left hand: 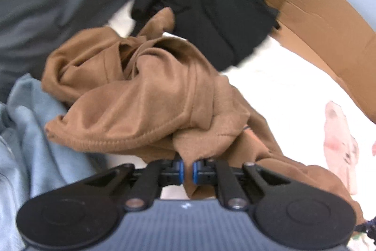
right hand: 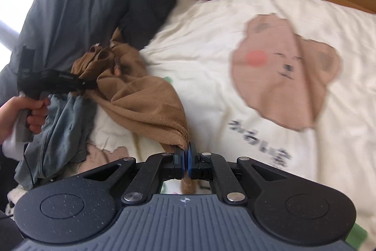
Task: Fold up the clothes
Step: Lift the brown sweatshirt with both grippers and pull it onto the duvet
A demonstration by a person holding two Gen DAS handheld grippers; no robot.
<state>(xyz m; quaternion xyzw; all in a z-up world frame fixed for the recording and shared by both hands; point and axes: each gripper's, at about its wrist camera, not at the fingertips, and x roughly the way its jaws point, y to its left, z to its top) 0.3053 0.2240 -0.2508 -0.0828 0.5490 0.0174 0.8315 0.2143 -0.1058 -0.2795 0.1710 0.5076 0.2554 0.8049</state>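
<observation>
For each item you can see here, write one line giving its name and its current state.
brown garment: crumpled, pinched by both grippers
left gripper: shut on brown fabric
right gripper: shut on a brown edge
light blue garment: bunched, unfolded
dark grey garment: lying loose, unfolded
black garment: heaped, unfolded
bear-print sheet: spread out, slightly wrinkled
cardboard box: standing beside the sheet

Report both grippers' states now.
Left gripper: shut on the crumpled brown fleece garment.
Right gripper: shut on another edge of that garment.
</observation>
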